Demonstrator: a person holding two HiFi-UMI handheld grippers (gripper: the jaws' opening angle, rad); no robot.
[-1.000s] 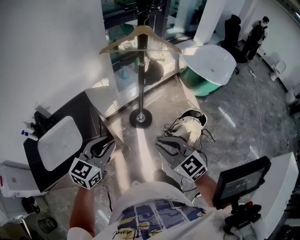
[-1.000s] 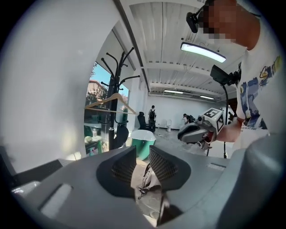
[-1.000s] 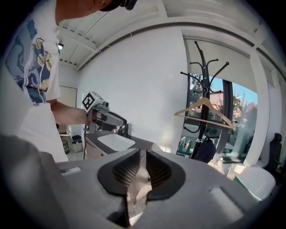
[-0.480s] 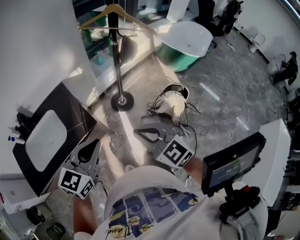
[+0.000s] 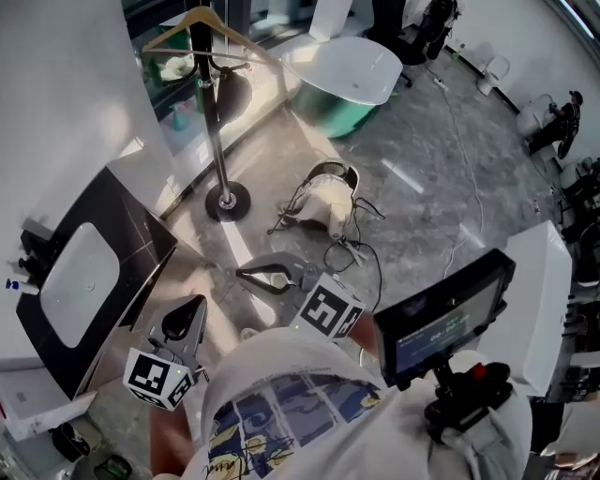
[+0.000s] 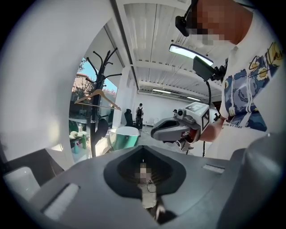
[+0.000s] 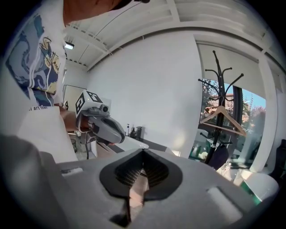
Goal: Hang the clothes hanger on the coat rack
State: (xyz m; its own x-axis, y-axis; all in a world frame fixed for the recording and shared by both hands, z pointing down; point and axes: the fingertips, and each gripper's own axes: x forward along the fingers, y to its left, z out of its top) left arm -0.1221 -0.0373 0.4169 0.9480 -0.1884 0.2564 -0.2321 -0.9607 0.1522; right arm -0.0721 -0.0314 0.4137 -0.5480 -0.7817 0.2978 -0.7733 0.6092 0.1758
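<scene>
the left gripper (image 6: 143,148) is clenched, its jaws pressed together with nothing between them. in the head view it (image 5: 195,304) sits low at the person's left hip, marker cube nearest the body, tips aimed forward and a little down. the right gripper (image 7: 143,151) is clenched too and holds nothing; from above it (image 5: 241,274) reaches further out over the floor, at a similar slight downward tilt.

each gripper view catches the other gripper held out beside it, along with the person's patterned shirt. neither shows the floor directly below.

the clothes hanger (image 5: 201,21) is well apart from both grippers, up on the coat rack (image 5: 214,127). it appears to hang from one of the rack's arms, though the hook is too small to be sure. the gripper views show the hanger (image 6: 96,95) (image 7: 222,119) level and the rack's curved top hooks (image 6: 102,62) against the window. only the head view shows the rack's round base (image 5: 227,201), a white headset with loose cables (image 5: 328,199) on the floor nearby, a white tub (image 5: 344,67) beyond, and a small screen (image 5: 441,319) on the person's chest.
</scene>
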